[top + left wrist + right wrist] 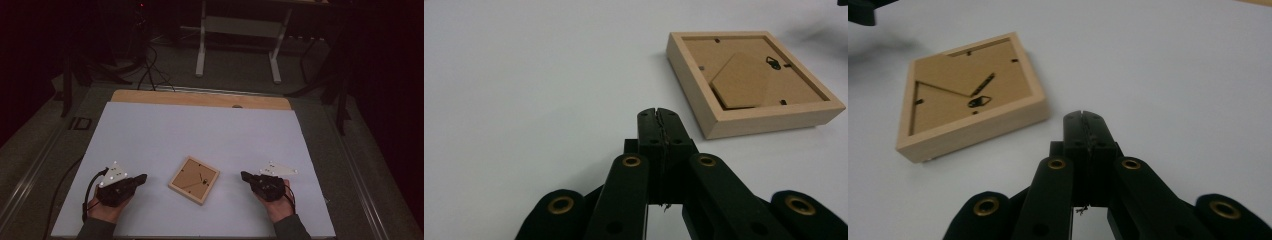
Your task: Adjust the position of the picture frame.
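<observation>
A small square wooden picture frame [194, 179] lies face down on the white table top [200, 135], its brown backing board and fold-out stand facing up. My left gripper [142, 177] rests on the table to the left of the picture frame [754, 80], jaws pressed together and holding nothing. My right gripper [243, 175] rests to the right of the picture frame [973, 100], also shut and empty. In each gripper view the black jaws meet at the tip, left gripper [659, 111] and right gripper [1084, 115], a short way from the frame's edge.
The white sheet covers a wooden table whose bare strip [200, 98] shows along the far edge. Beyond it, on the dark floor, stand a white table leg frame [237, 45] and loose cables [150, 70].
</observation>
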A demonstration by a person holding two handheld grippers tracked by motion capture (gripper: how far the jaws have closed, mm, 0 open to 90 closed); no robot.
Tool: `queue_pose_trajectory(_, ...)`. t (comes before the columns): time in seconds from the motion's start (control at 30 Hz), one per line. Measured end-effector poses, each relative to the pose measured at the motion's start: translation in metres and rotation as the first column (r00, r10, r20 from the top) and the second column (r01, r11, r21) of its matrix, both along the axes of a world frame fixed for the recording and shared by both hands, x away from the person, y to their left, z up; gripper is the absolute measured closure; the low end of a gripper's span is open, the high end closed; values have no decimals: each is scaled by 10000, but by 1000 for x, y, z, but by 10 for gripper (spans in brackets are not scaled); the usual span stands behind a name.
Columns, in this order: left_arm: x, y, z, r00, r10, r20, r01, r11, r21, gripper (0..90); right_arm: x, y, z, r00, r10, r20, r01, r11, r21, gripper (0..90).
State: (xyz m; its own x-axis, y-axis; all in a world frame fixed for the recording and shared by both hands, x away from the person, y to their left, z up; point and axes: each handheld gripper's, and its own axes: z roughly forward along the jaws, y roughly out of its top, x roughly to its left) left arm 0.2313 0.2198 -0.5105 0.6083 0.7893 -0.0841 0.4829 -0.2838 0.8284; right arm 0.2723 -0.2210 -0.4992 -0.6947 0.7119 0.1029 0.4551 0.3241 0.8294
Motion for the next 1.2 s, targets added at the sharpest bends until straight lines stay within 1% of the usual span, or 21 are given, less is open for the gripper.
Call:
queue_pose_trajectory(0.07, 1, -3, -1, 10000, -38, -6, 38, 10000, 26, 900, 0, 3, 0, 10000, 67, -5, -67, 10000, -29, 900)
queue_pose_trajectory(0.1, 3, -7, -1, 9999, -150, -30, 151, 9998, 156, 900, -1, 8, -1, 9998, 181, -42, -181, 9998, -96, 900)
queue_pose_trajectory(0.13, 3, -7, -1, 9999, -150, -30, 151, 9998, 156, 900, -1, 8, -1, 9998, 181, -42, -181, 9998, -96, 900)
queue_pose_trajectory(0.2, 5, -13, -3, 9998, -212, -22, 212, 9993, 293, 900, -2, 15, -3, 9994, 325, -110, -327, 9993, -169, 900)
queue_pose_trajectory(0.27, 6, -14, -3, 9998, -203, -21, 204, 9995, 247, 900, -2, 17, -4, 9993, 350, -140, -353, 9992, -177, 900)
queue_pose_trajectory(0.37, 9, -17, -4, 9998, -202, -26, 203, 9994, 289, 900, -2, 22, -6, 9987, 451, -232, -456, 9987, -206, 900)
queue_pose_trajectory(0.5, 13, -23, -8, 9997, -257, -56, 259, 9987, 444, 900, -3, 33, -9, 9971, 694, -321, -704, 9970, -332, 899)
queue_pose_trajectory(0.57, 13, -25, -8, 9996, -267, -72, 271, 9985, 471, 900, -3, 36, -10, 9967, 742, -328, -754, 9964, -377, 900)
queue_pose_trajectory(0.6, 15, -28, -10, 9995, -307, -106, 312, 9979, 566, 900, -3, 40, -11, 9958, 812, -416, -829, 9957, -408, 900)
queue_pose_trajectory(0.77, 16, -33, -13, 9987, -476, -187, 488, 9964, 691, 900, -3, 47, -17, 9941, 914, -585, -944, 9942, -517, 899)
queue_pose_trajectory(0.8, 15, -36, -15, 9978, -625, -215, 640, 9946, 820, 900, -3, 50, -20, 9930, 987, -648, -1024, 9932, -560, 899)
queue_pose_trajectory(0.87, 15, -38, -16, 9974, -681, -244, 700, 9938, 863, 900, -4, 52, -21, 9924, 1017, -690, -1058, 9926, -588, 900)
queue_pose_trajectory(0.9, 15, -42, -18, 9961, -834, -303, 860, 9914, 988, 900, -4, 56, -24, 9909, 1100, -772, -1150, 9914, -630, 900)
queue_pose_trajectory(0.97, 15, -44, -19, 9955, -889, -329, 919, 9903, 1046, 900, -4, 58, -26, 9903, 1127, -812, -1184, 9906, -683, 900)
queue_pose_trajectory(1.0, 14, -47, -20, 9941, -1007, -410, 1049, 9877, 1164, 900, -5, 61, -29, 9887, 1188, -910, -1261, 9888, -794, 899)
queue_pose_trajectory(1.07, 13, -48, -20, 9935, -1056, -424, 1100, 9865, 1211, 900, -5, 62, -30, 9880, 1204, -963, -1286, 9882, -837, 900)
queue_pose_trajectory(1.1, 12, -50, -21, 9921, -1170, -446, 1218, 9840, 1297, 900, -5, 64, -33, 9865, 1231, -1076, -1331, 9869, -911, 899)
queue_pose_trajectory(1.13, 12, -50, -21, 9921, -1170, -446, 1218, 9840, 1297, 900, -5, 64, -33, 9865, 1231, -1076, -1331, 9869, -911, 899)
queue_pose_trajectory(1.2, 9, -53, -23, 9900, -1318, -510, 1377, 9807, 1384, 900, -7, 67, -36, 9847, 1295, -1166, -1408, 9855, -943, 899)
